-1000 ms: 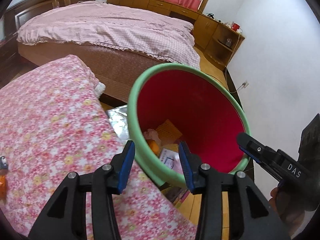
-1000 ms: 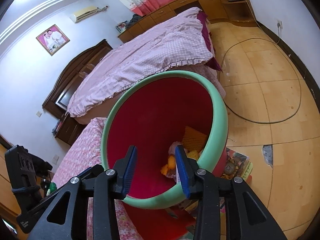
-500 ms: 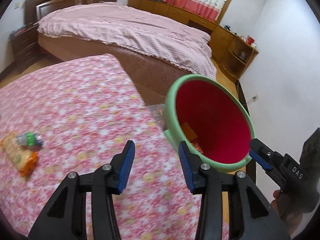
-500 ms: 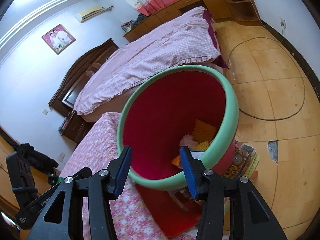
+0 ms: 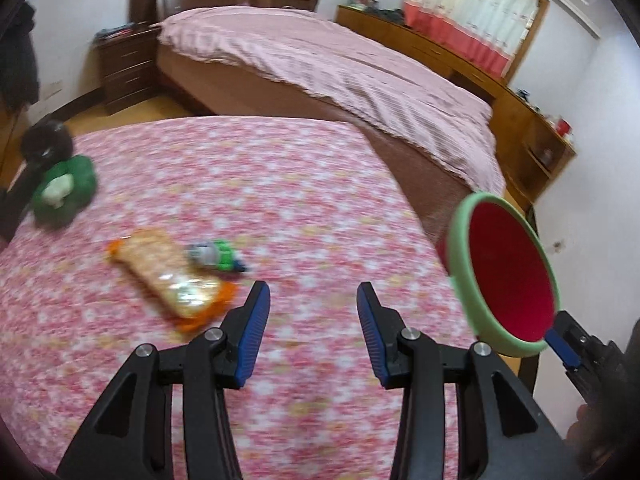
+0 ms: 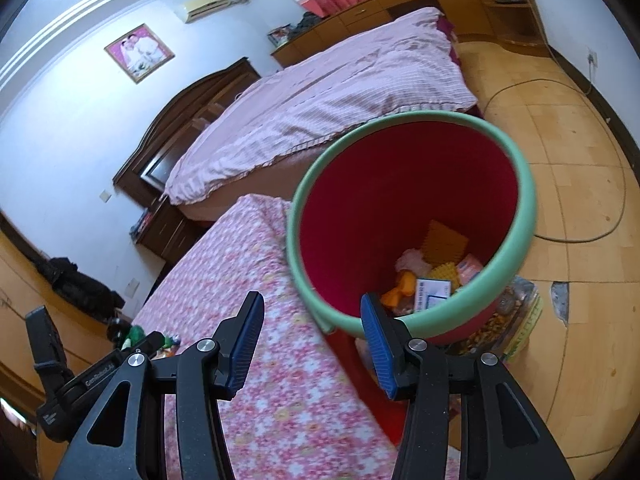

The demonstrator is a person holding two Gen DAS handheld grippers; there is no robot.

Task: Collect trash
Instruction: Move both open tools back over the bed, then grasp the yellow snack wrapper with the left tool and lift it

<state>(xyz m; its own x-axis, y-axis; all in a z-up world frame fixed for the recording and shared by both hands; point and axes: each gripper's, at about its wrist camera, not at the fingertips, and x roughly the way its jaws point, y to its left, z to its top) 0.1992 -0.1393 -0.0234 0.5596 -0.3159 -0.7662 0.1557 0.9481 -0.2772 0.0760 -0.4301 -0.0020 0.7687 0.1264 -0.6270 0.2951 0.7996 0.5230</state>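
A red bin with a green rim [image 6: 516,220] holds several pieces of trash; it also shows in the left wrist view [image 5: 460,248] at the table's right edge. On the pink floral tablecloth [image 5: 280,184] lie an orange snack wrapper [image 5: 172,276] and a small green-and-grey wrapper [image 5: 216,254]. My left gripper [image 5: 308,304] is open and empty above the cloth, just right of the wrappers. My right gripper [image 6: 312,316] is open and empty in front of the bin's near rim; its tip shows in the left wrist view [image 5: 560,344] under the rim.
A green object with a white lump [image 5: 64,192] sits at the table's far left beside a black stand. A bed with a pink cover [image 5: 360,76] stands behind the table. Packets [image 6: 516,316] lie on the wooden floor under the bin. A cable [image 6: 592,236] runs across the floor.
My left gripper has swung left from the bin's mouth to over the tablecloth, bringing the wrappers into view. My right gripper has drawn back a little from the bin.
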